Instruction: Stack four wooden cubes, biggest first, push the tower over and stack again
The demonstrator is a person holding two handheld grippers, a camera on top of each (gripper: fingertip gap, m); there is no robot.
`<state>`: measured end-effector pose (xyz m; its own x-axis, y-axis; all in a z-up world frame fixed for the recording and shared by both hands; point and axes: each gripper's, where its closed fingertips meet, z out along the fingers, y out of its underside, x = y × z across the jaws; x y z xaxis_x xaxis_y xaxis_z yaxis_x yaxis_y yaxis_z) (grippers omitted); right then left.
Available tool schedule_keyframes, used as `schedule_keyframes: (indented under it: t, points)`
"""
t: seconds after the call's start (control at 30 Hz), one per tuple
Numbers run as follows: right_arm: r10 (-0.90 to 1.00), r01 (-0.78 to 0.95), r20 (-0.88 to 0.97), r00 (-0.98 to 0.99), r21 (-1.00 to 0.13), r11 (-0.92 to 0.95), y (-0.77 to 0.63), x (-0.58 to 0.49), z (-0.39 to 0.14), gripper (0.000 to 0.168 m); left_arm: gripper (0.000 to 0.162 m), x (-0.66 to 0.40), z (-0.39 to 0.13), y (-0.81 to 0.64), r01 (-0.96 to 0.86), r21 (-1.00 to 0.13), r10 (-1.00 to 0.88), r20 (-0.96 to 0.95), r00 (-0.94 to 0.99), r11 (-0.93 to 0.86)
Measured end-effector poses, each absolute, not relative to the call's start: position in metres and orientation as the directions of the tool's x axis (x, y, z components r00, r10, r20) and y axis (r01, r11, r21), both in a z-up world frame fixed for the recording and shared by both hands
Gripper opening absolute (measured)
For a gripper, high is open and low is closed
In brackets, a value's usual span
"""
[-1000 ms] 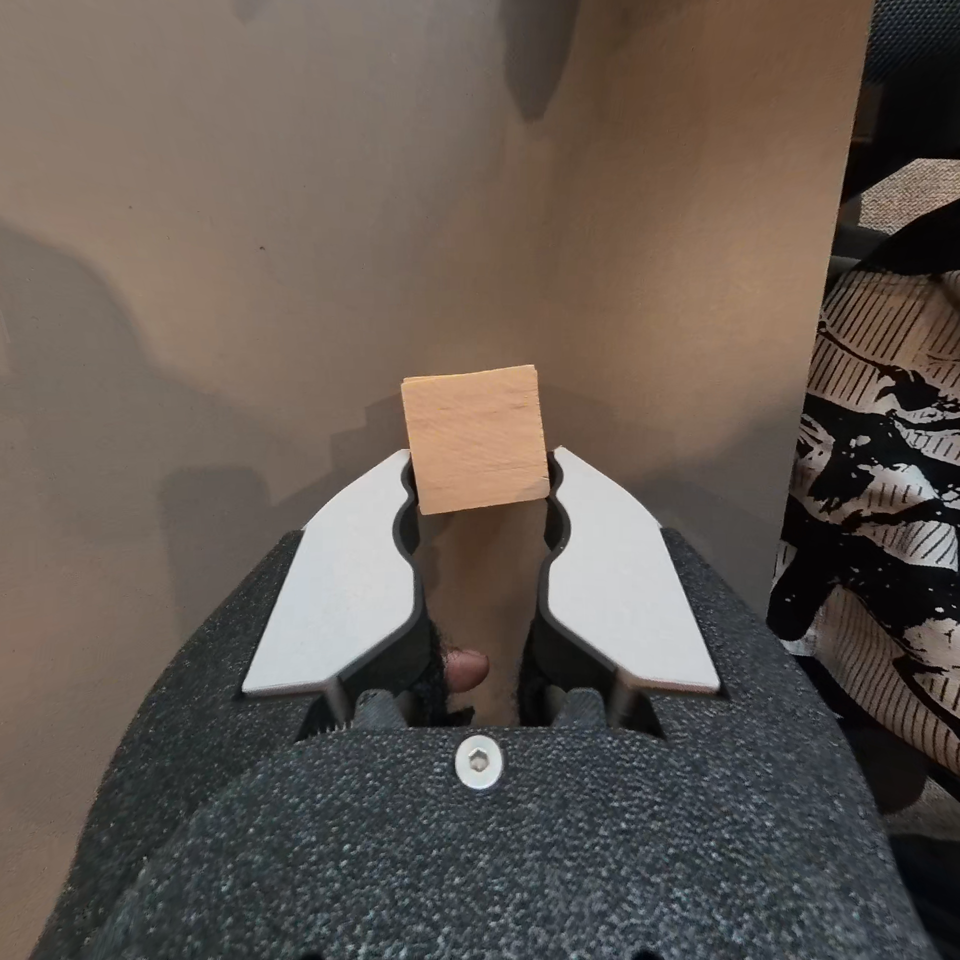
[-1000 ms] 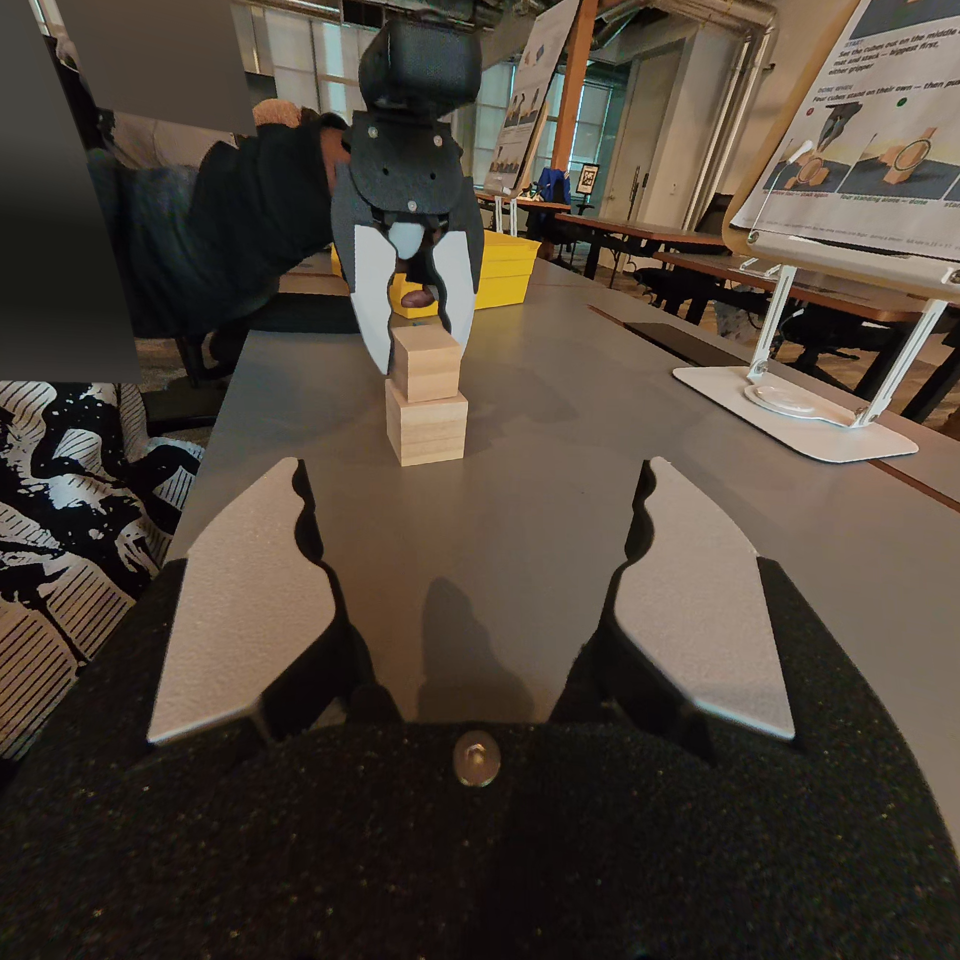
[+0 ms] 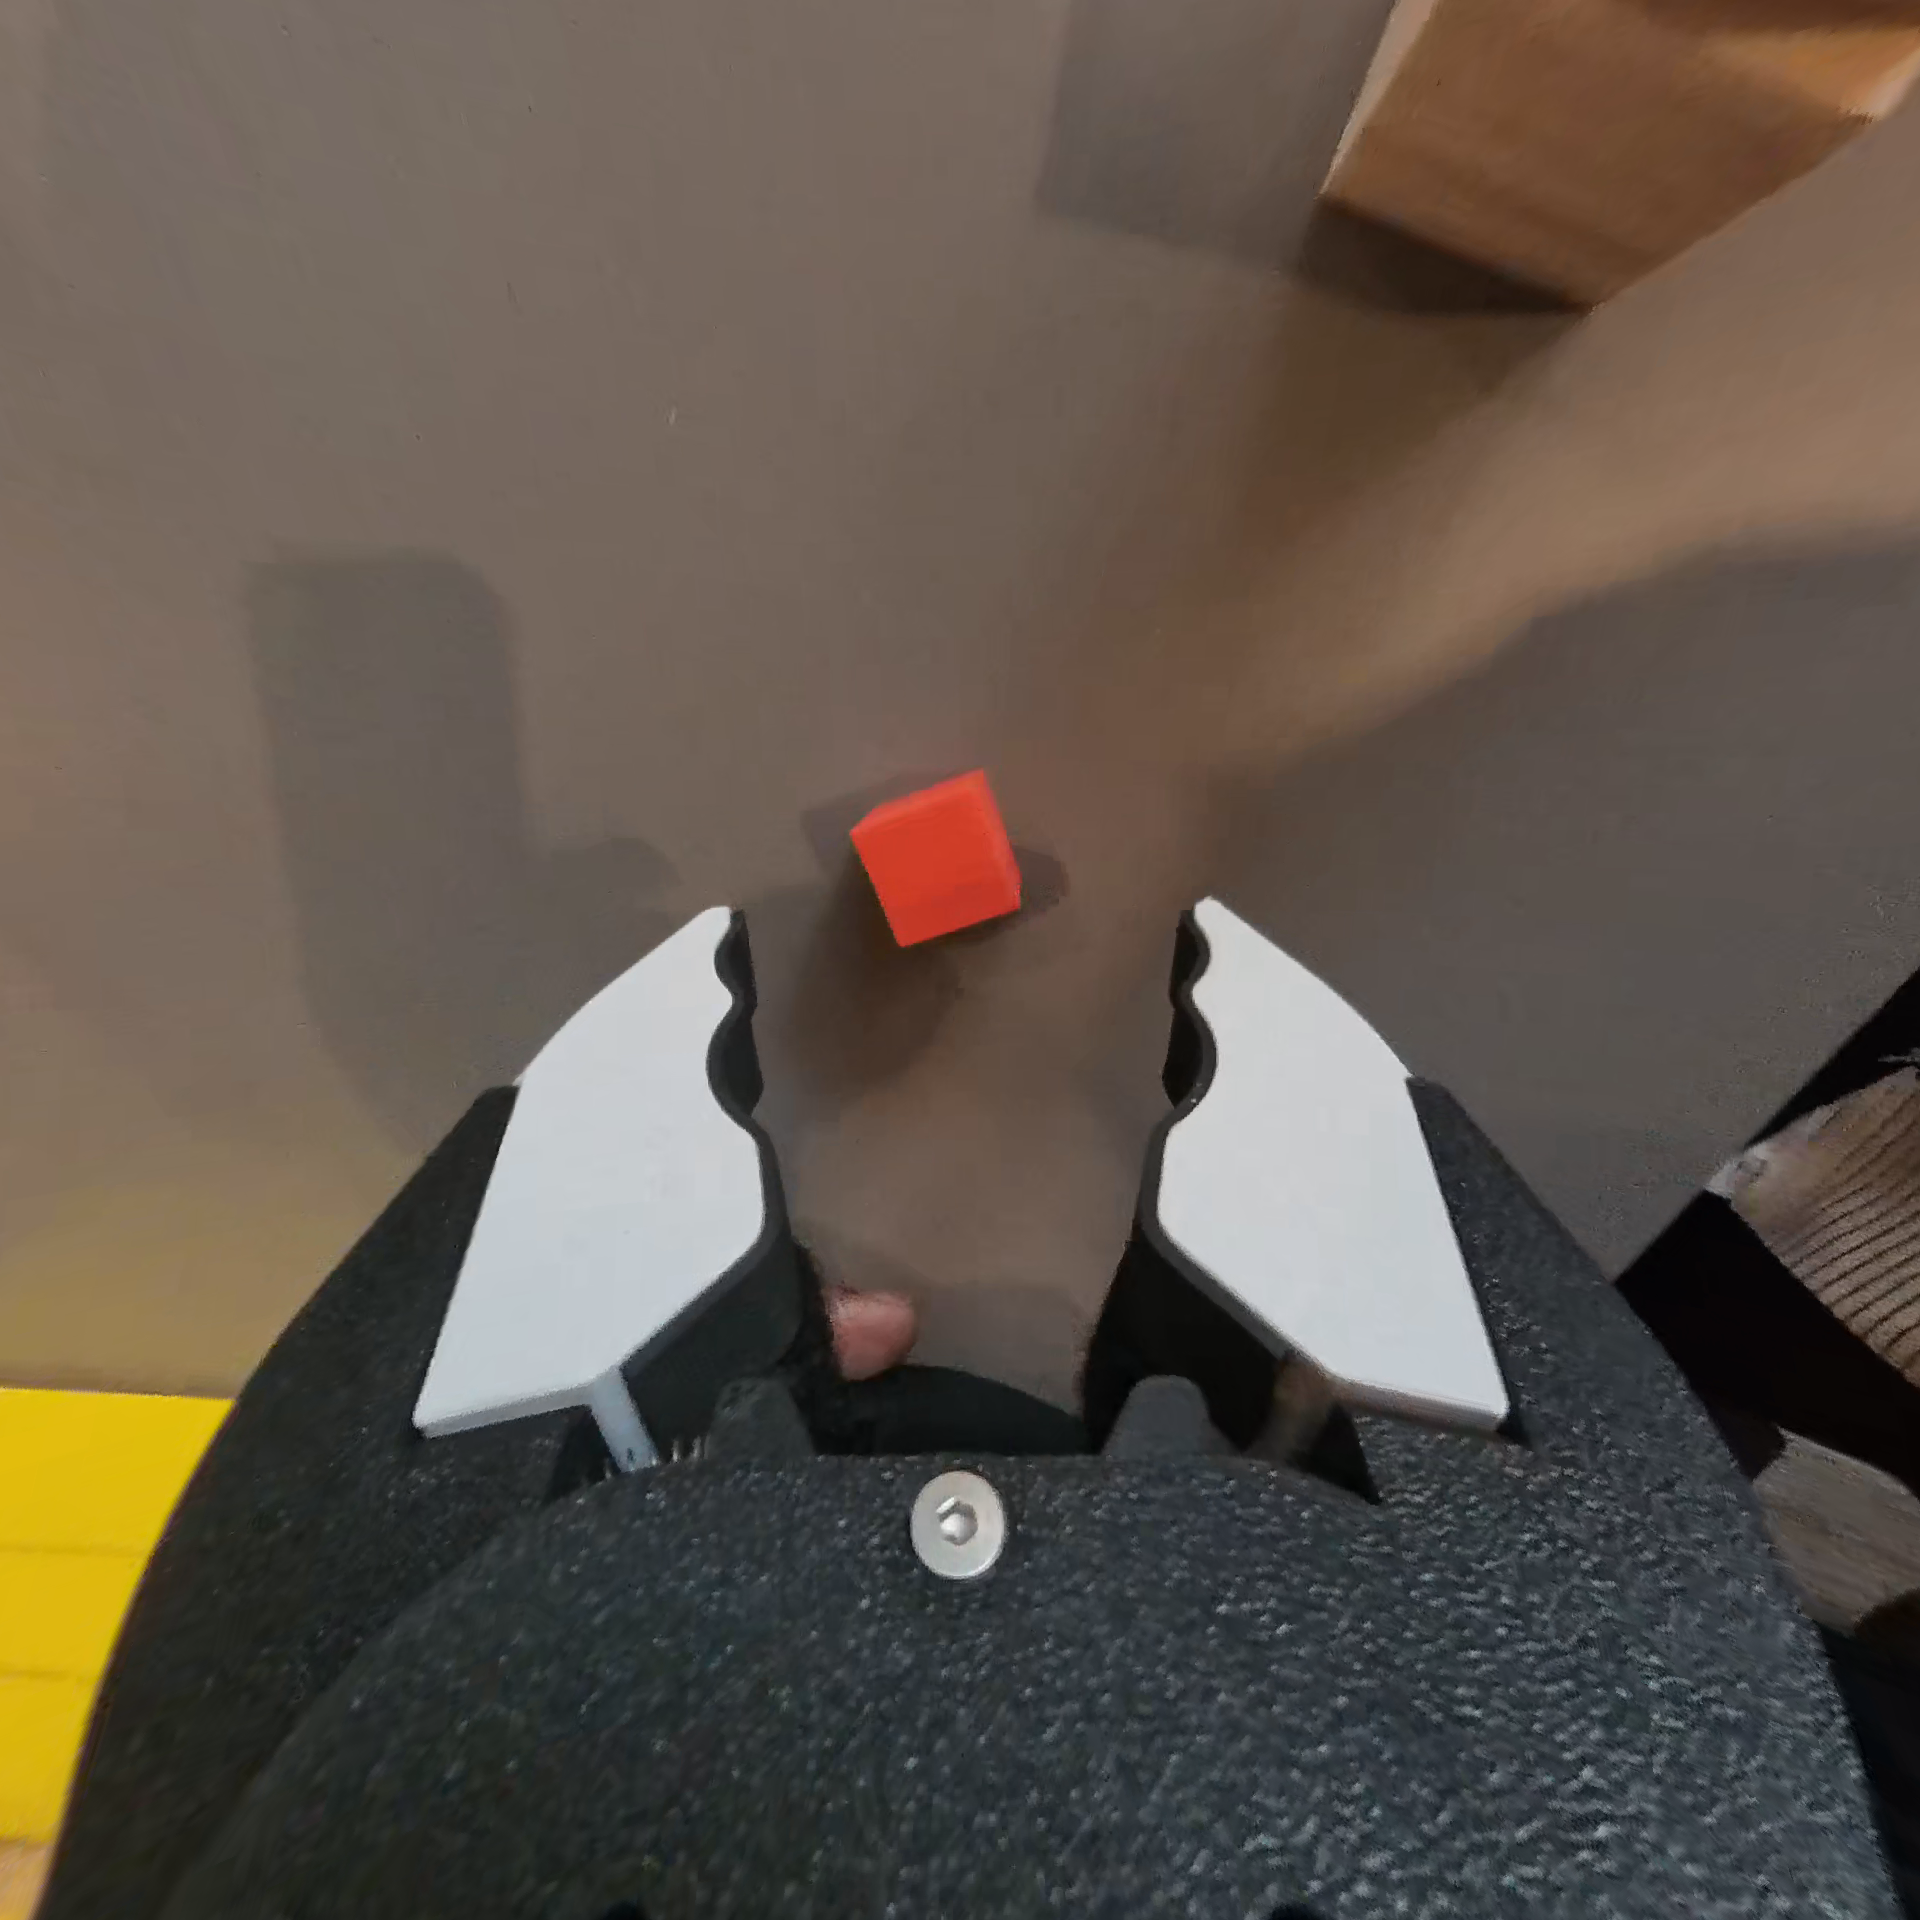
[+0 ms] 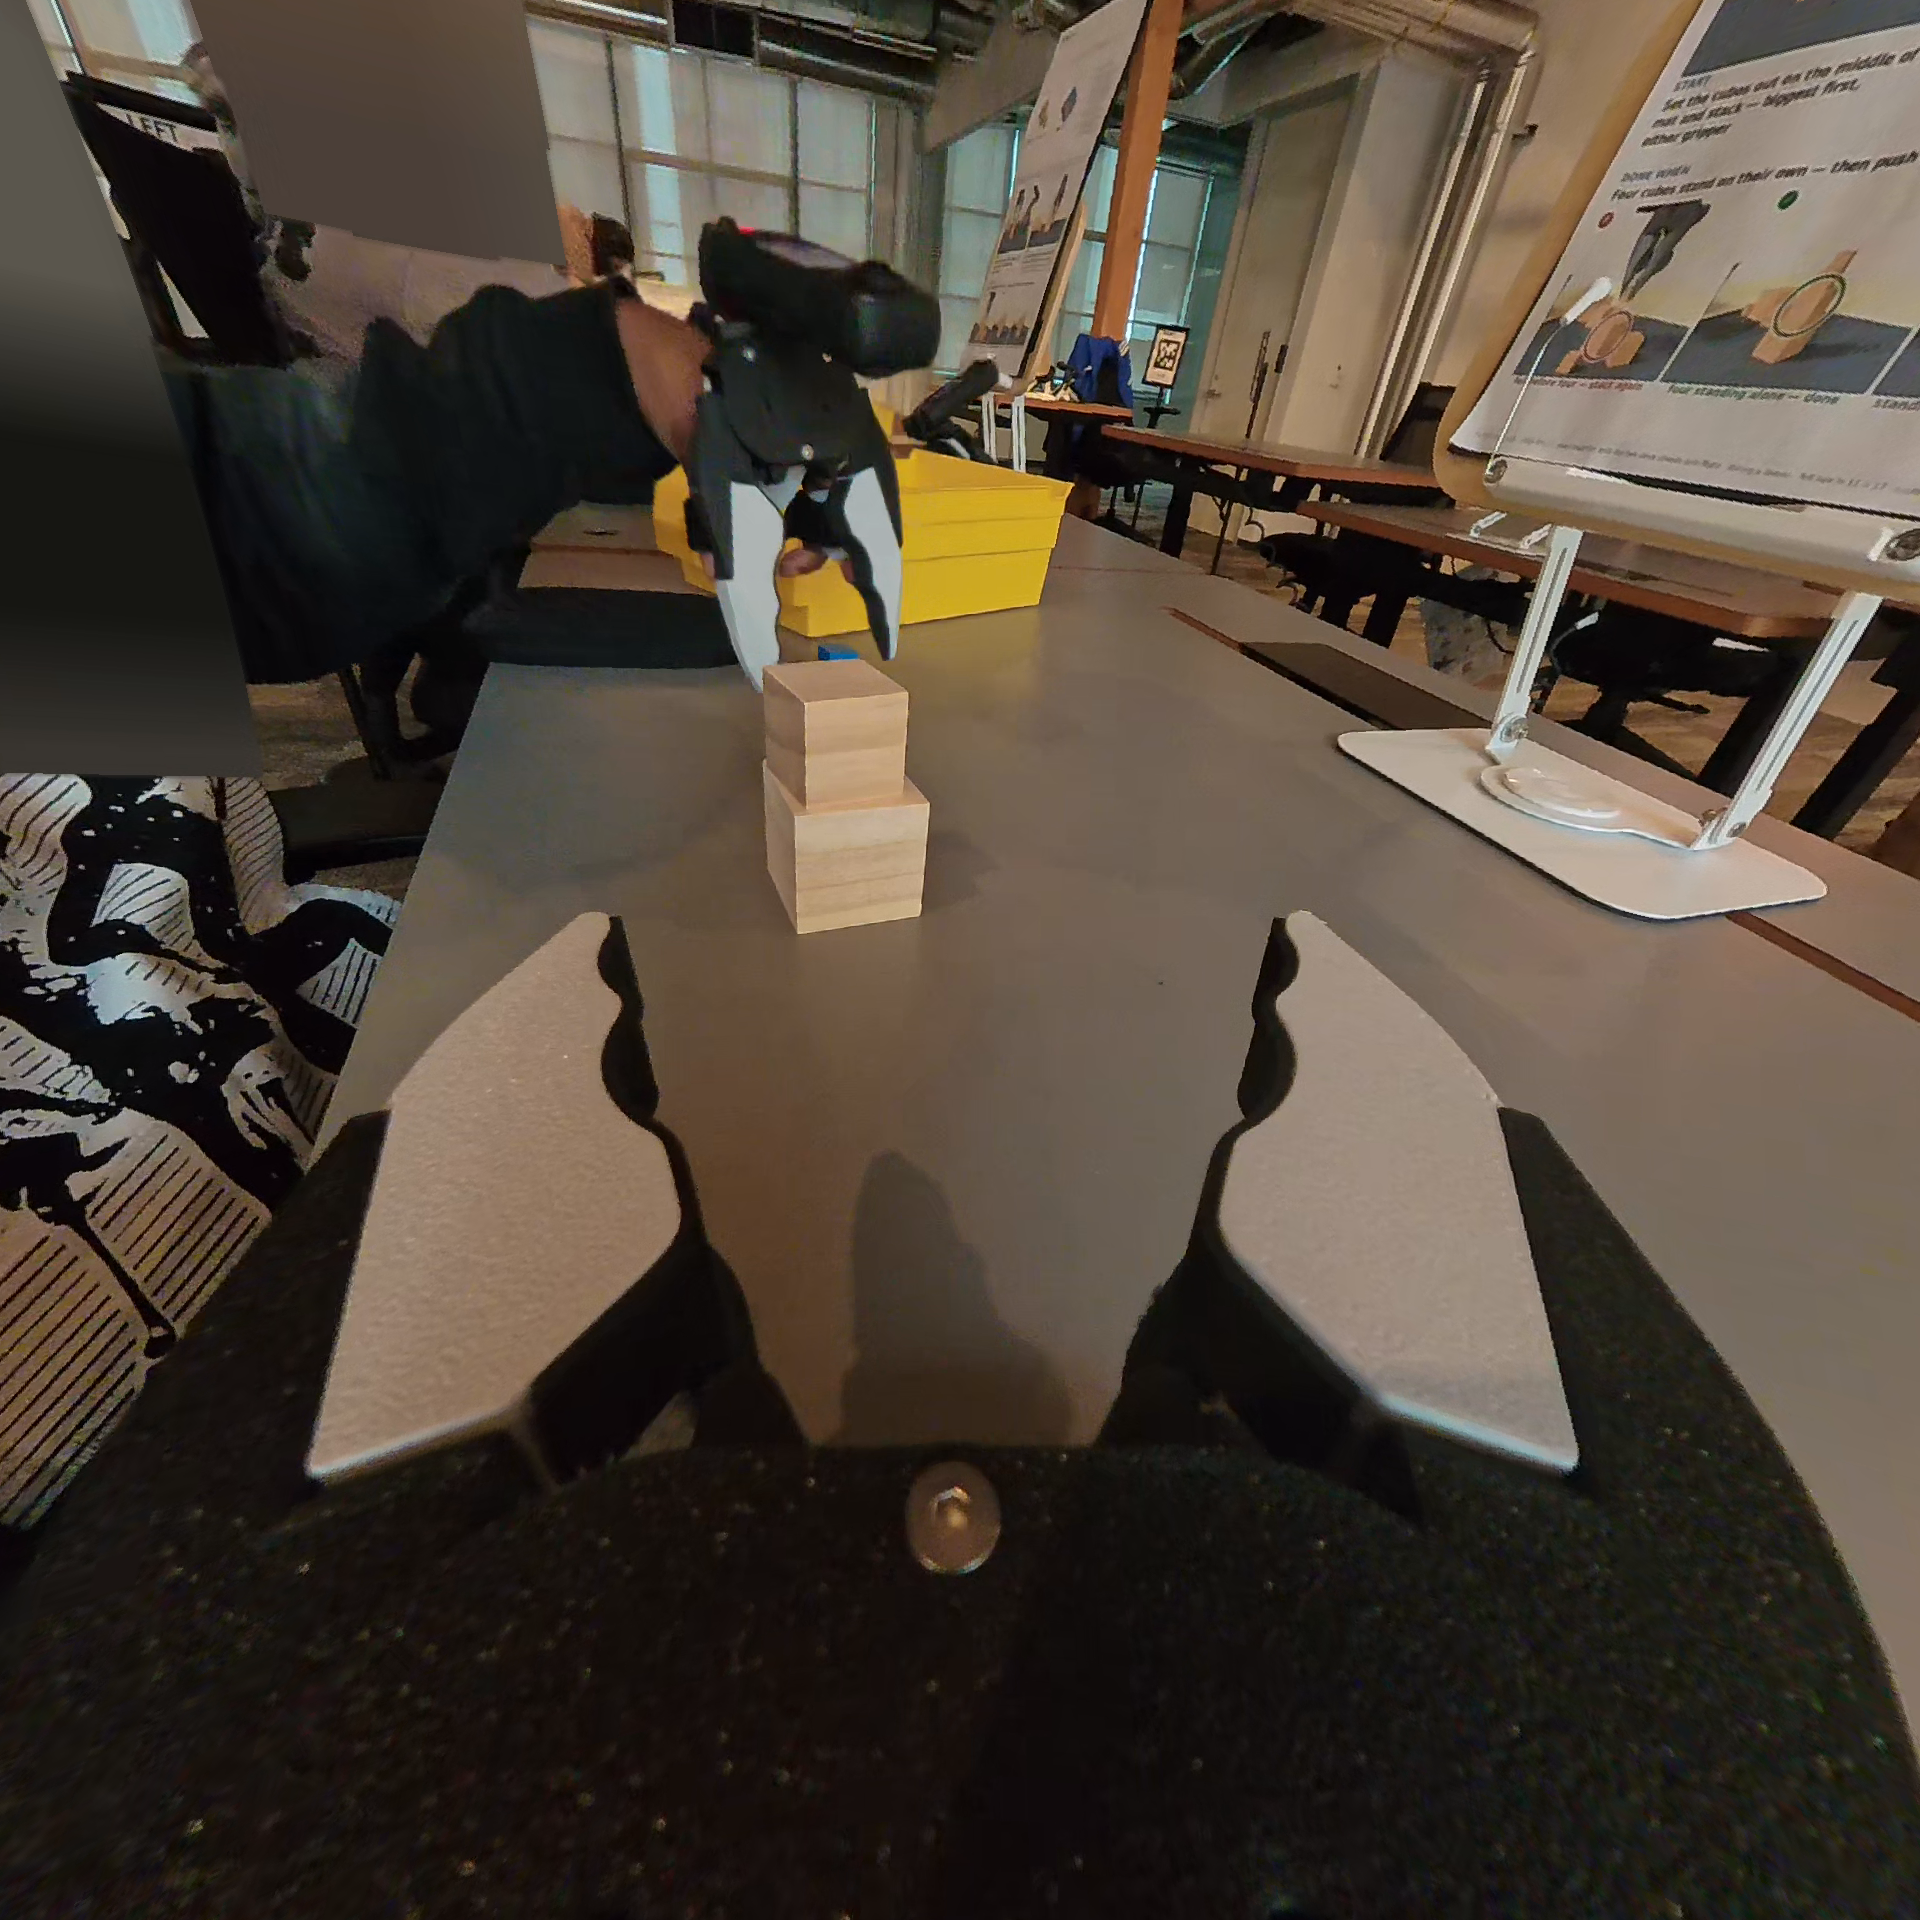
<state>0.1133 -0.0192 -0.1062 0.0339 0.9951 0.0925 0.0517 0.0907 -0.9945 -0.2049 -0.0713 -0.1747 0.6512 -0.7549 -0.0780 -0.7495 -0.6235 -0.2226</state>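
Two wooden cubes (image 4: 844, 800) stacked ahead of the empty, wide right tongs (image 4: 945, 997); one red cube (image 3: 935, 858) just ahead of the wide, empty left tongs (image 3: 964, 914).

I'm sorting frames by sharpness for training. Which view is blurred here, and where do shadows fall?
Left wrist view: motion blur smears the table and the wooden cube at top right; the red cube stays fairly crisp, with a shadow beside it. Right wrist view: sharp, with wide-angle bending at the edges; the right gripper casts a dark shadow between its fingers.
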Motion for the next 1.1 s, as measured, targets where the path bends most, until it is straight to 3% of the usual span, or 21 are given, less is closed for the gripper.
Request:
schedule_keyframes:
  t: [0.2,0.27,0.3,0.33,0.7,0.9,1.1]
  points:
    - [0.996,0.049,0.085,0.035,-0.995,0.084,-0.018,0.114,-0.106,0.112,0.064,-0.208,-0.190,-0.065,-0.709,-0.235,-0.720,-0.054,0.692,-0.665]
    - [0.996,0.049,0.085,0.035,-0.995,0.084,-0.019,0.113,-0.106,0.112,0.048,-0.209,-0.193,-0.064,-0.708,-0.230,-0.719,-0.048,0.693,-0.668]
    - [0.996,0.049,0.085,0.035,-0.995,0.083,-0.018,0.114,-0.106,0.112,0.030,-0.209,-0.194,-0.064,-0.709,-0.234,-0.721,-0.044,0.691,-0.666]
    - [0.996,0.048,0.084,0.035,-0.995,0.083,-0.018,0.114,-0.106,0.112,0.026,-0.209,-0.194,-0.063,-0.709,-0.242,-0.723,-0.043,0.690,-0.662]
    - [0.996,0.047,0.084,0.035,-0.996,0.082,-0.018,0.114,-0.105,0.111,0.026,-0.164,-0.119,-0.053,-0.773,-0.376,-0.816,-0.070,0.574,-0.511]
    - [0.996,0.044,0.087,0.035,-0.995,0.085,-0.018,0.114,-0.105,0.111,0.026,-0.114,-0.081,-0.053,-0.861,-0.359,-0.903,-0.099,0.418,-0.359]
    - [0.995,0.044,0.089,0.034,-0.995,0.088,-0.019,0.114,-0.105,0.111,0.026,-0.075,-0.077,-0.053,-0.902,-0.333,-0.943,-0.092,0.321,-0.274]
